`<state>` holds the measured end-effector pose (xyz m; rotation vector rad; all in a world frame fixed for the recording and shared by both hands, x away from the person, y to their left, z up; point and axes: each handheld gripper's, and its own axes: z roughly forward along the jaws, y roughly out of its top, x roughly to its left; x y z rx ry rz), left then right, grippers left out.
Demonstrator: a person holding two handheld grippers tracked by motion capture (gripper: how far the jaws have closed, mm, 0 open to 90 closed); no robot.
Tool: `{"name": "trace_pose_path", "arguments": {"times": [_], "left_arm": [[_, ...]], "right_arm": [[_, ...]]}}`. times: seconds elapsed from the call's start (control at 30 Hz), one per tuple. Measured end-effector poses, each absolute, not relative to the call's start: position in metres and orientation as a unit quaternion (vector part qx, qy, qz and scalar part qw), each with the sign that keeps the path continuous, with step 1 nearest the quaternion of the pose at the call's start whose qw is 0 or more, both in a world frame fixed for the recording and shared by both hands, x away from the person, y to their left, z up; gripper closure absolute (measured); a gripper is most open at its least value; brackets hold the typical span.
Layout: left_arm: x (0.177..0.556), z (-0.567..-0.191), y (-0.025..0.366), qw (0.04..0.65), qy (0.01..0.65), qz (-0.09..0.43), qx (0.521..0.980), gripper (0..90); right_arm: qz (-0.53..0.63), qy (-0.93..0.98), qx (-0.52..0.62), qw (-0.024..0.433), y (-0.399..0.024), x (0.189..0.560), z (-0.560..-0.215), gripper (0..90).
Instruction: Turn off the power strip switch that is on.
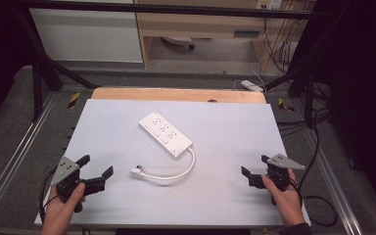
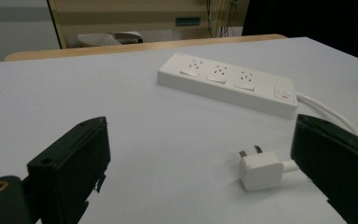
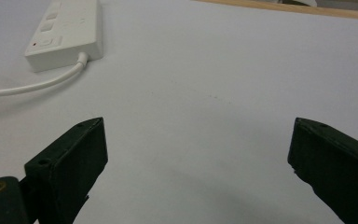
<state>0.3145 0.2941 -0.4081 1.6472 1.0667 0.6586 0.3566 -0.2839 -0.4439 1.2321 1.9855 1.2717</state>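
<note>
1. Power strip (image 1: 166, 133): white, three outlets and a switch, lying flat and aslant near the middle of the white table (image 1: 225, 196). Its cord (image 1: 183, 169) curls toward my side and ends at the plug (image 1: 137, 171).
2. Plug: resting on the table with its prongs bare, unplugged, just beyond my left gripper (image 1: 97, 171).
3. Left gripper: jaws spread wide, nothing between them, low over the near left corner.
4. Right gripper (image 1: 254, 170): jaws also parted and empty, near the right edge, well apart from the strip.
5. Step in hand, as I judge it: the approach, nothing grasped yet. Next move calls for easing the left gripper forward to close on the plug body.
6. Room: bare table lies all around the strip; both grippers sit close to the near edge.
</note>
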Motion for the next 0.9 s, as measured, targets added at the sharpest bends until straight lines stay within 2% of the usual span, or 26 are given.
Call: {"name": "trace_pose_path", "arguments": {"times": [0.9], "left_arm": [[0.315,-0.4079,0.2899,0.516,0.434,0.264,0.689,4.6]], "right_arm": [[0.48,0.716,0.446,0.24,-0.2815,0.3533,-0.4376,3.3]]}}
